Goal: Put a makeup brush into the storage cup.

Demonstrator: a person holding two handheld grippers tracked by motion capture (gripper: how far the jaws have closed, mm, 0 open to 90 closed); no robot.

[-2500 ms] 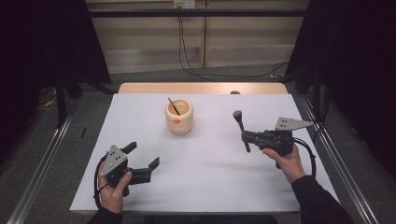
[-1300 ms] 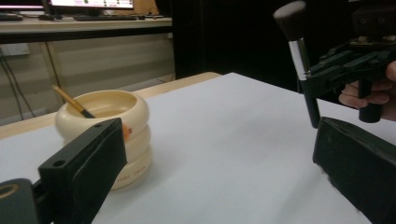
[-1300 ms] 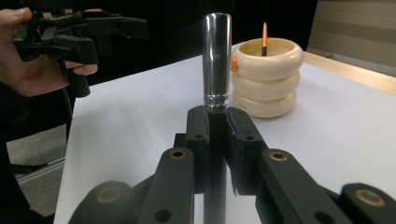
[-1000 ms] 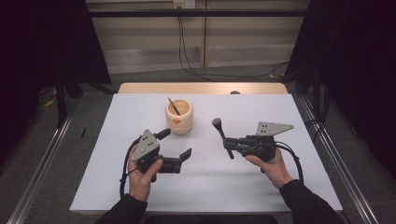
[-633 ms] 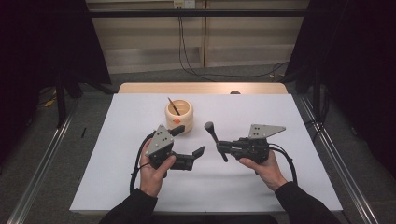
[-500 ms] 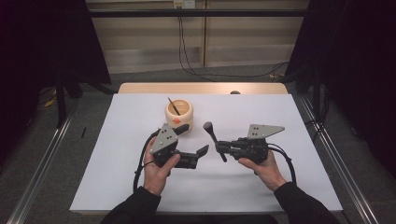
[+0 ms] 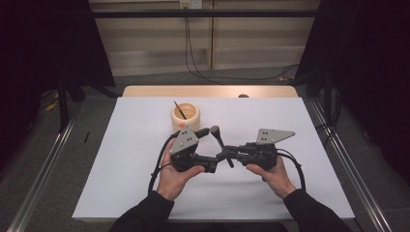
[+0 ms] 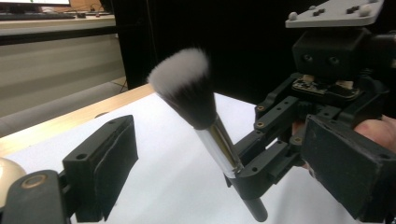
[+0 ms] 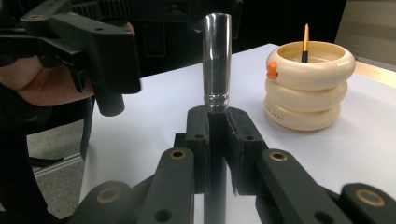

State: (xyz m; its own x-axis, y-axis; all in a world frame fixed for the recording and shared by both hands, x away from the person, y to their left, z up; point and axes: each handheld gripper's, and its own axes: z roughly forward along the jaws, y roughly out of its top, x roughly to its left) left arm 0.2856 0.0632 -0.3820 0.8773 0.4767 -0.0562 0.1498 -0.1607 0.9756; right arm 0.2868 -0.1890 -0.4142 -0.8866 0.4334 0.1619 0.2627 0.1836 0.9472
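A makeup brush (image 8: 205, 116) with a dark, white-tipped head and a silver ferrule (image 9: 216, 60) stands tilted above the white table (image 7: 121, 159). My right gripper (image 7: 226, 154) is shut on its black handle, pads (image 9: 198, 135) tight on both sides. My left gripper (image 7: 212, 149) faces it at the table's middle. The brush is between its fingers (image 8: 100, 168) and touches neither pad. Those jaws have just been closing and still stand wide apart. Behind them is a cream ringed cup (image 7: 185, 115) with a thin stick (image 9: 306, 42) in it.
The white table has bare room to the left, right and front of the hands. A wooden strip (image 7: 208, 91) runs along its far edge, and metal rails (image 7: 348, 164) flank both sides. Cables trail from both grippers toward the person's forearms.
My left gripper has moved right and slightly up, from the front left to the right gripper, so the brush now stands between its jaws. The right gripper drifted left with the brush.
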